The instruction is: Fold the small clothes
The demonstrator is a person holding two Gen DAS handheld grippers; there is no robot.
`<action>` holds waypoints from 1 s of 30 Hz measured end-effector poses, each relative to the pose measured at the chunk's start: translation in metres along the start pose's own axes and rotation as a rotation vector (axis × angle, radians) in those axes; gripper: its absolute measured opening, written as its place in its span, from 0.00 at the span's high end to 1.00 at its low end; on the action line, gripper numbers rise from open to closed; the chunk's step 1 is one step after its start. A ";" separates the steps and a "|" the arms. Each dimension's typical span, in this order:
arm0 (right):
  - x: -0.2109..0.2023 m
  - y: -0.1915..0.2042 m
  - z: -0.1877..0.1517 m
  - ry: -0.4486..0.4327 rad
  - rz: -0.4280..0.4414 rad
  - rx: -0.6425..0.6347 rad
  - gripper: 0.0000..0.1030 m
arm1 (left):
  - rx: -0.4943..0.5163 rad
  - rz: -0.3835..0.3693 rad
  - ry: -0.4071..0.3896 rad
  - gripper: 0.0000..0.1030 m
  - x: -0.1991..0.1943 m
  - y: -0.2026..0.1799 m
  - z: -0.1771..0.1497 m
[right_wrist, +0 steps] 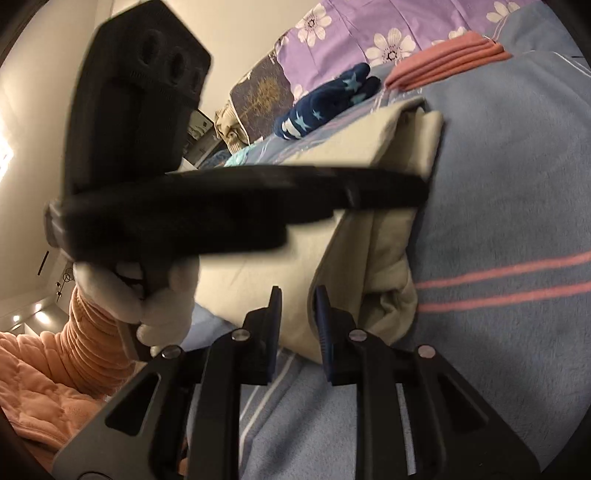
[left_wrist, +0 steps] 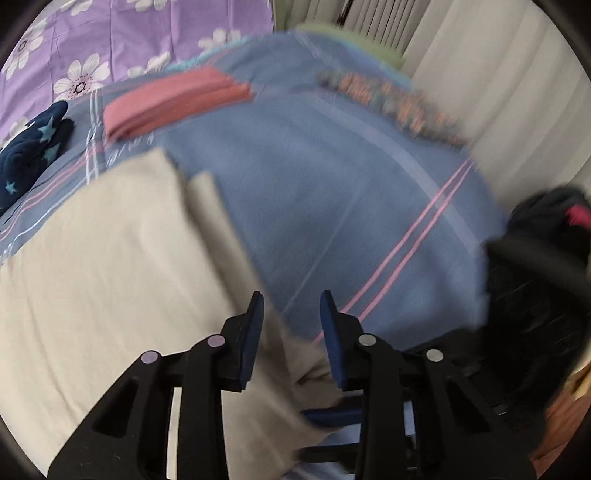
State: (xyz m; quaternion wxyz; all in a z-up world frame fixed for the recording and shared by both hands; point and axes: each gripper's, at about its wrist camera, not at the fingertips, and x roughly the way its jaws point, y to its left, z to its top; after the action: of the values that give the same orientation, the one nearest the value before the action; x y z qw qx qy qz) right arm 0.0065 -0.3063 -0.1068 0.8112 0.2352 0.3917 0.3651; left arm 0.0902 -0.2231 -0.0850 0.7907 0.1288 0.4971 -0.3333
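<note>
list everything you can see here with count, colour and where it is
beige garment: 1, beige, partly folded on the bed, nearest both grippers
pink folded garment: 1, pink, folded stack on the blue bedspread beyond the beige one
navy star garment: 1, navy with pale stars, bunched beside the pink stack
blue bedspread: 1, blue with pink stripes, under all the clothes
purple floral sheet: 1, purple with white flowers, at the far end of the bed
curtain: 1, pale, beside the bed
left gripper: 1, black with blue pads, jaws apart over the beige edge
right gripper: 1, black with blue pads, jaws narrowly apart at the beige garment
gloved hand: 1, white glove, orange sleeve, holding the left gripper
</note>
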 end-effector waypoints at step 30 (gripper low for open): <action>-0.015 0.006 -0.013 -0.009 -0.347 -0.133 0.93 | -0.214 0.035 0.044 1.00 0.057 0.056 0.078</action>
State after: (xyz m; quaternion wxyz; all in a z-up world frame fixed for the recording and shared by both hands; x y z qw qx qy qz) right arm -0.0129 -0.3130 -0.1040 0.8774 0.1114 0.3979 0.2437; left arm 0.1975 -0.2460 -0.1046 0.7946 0.0598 0.5447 -0.2615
